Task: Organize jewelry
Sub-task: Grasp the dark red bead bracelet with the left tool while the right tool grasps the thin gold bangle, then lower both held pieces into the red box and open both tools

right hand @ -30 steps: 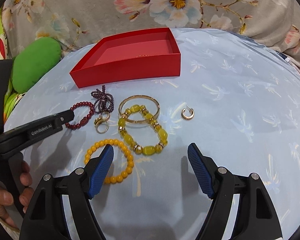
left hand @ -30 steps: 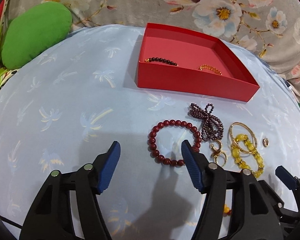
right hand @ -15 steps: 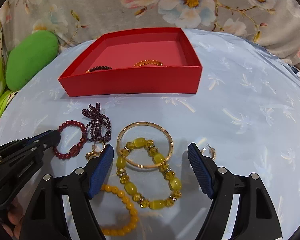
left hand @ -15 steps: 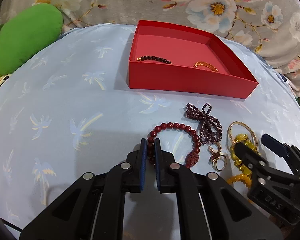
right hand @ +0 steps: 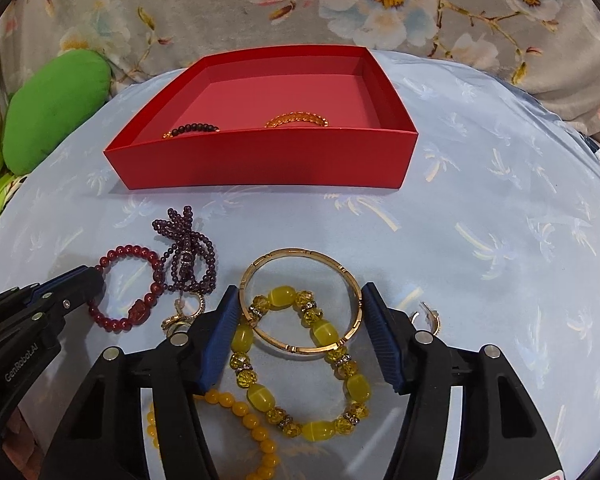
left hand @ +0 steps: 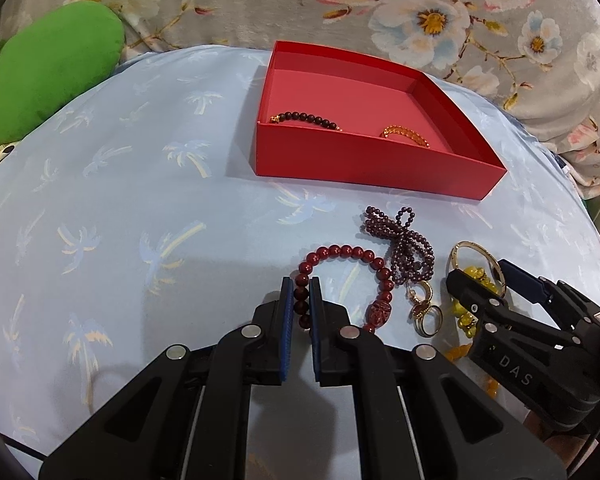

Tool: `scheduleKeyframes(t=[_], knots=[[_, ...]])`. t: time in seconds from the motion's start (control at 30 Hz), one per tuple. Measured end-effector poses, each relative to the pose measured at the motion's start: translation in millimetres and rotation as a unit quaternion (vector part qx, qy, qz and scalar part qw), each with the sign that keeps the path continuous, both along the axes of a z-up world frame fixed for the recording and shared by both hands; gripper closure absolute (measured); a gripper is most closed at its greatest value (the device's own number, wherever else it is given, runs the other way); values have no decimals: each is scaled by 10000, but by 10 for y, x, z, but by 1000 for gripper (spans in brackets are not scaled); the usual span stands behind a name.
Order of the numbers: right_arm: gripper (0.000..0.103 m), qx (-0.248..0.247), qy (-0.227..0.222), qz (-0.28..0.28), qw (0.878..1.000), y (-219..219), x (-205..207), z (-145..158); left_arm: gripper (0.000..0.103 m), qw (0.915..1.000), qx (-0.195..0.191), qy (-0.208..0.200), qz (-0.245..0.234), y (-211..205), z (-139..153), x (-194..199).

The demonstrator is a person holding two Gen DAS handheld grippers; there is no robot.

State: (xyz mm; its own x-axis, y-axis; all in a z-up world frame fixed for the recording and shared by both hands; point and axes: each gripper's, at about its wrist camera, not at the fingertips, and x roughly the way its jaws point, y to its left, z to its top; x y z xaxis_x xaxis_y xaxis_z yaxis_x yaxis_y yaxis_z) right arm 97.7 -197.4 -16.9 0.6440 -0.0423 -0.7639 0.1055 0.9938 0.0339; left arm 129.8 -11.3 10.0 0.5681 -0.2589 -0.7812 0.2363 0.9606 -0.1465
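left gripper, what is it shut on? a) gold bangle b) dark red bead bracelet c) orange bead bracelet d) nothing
b: the left gripper pinches the dark red bead bracelet between its pads, on the blue cloth.

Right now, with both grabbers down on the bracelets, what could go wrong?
1. The left gripper pinches only a few beads of the red bead bracelet; it may slip out when lifted.
2. That bracelet lies against the dark purple bead strand, which could get dragged along.
3. The right gripper is open around the gold bangle, which overlaps the yellow bead bracelet. Closing may catch both or push the bangle away.
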Motion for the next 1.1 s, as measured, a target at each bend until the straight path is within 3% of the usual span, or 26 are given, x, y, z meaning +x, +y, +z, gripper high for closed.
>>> scheduleKeyframes(t=[0.33, 0.63, 0.87, 1.1], knots=[[44, 340, -236, -131, 9991, -114, -222, 200, 95, 9997, -152, -148, -128, 9, 254, -107], [44, 430, -545, -93, 9975, -208, -217, 522, 95, 9977, -309, -471, -377, -113, 677, -97], [44, 517, -744, -72, 9959, -349, 120, 764, 95, 9940, -445, -798, -601, -336, 1039, 204], [44, 393, -832, -64, 9957, -463, 690, 882, 95, 9925, -492, -929, -618, -571, 1175, 739]])
